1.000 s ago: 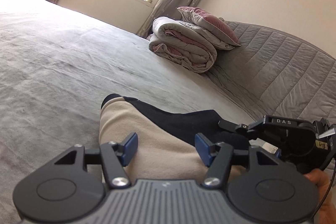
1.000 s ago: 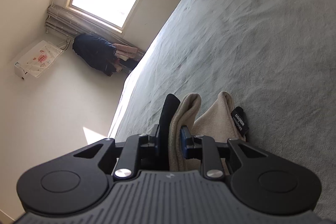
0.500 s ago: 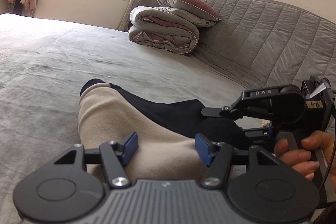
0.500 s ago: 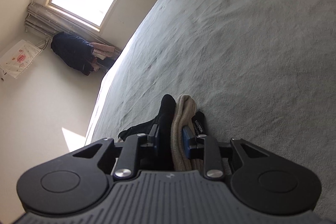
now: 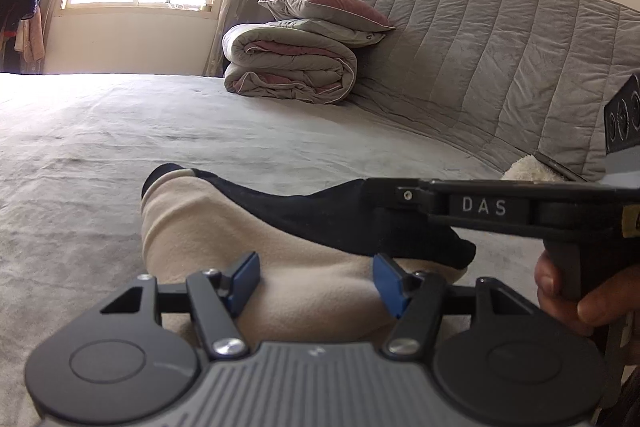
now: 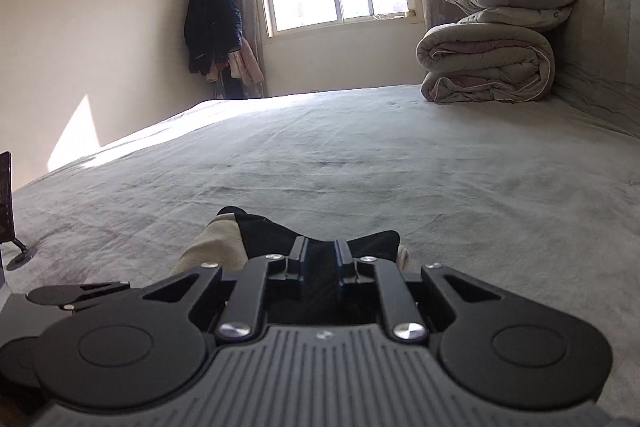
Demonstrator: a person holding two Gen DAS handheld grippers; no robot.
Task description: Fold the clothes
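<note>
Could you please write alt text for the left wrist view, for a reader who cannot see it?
The open left gripper straddles a beige and black folded garment lying on a grey bed, while the right gripper reaches in from the right over its black part. Behind, a rolled duvet with a pillow on top sits against the quilted headboard.

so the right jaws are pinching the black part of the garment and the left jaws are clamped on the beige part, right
Not quite. The left gripper is open, its jaws spread apart over the beige part of the garment, as the left wrist view shows. The right gripper does pinch the black part.
</note>
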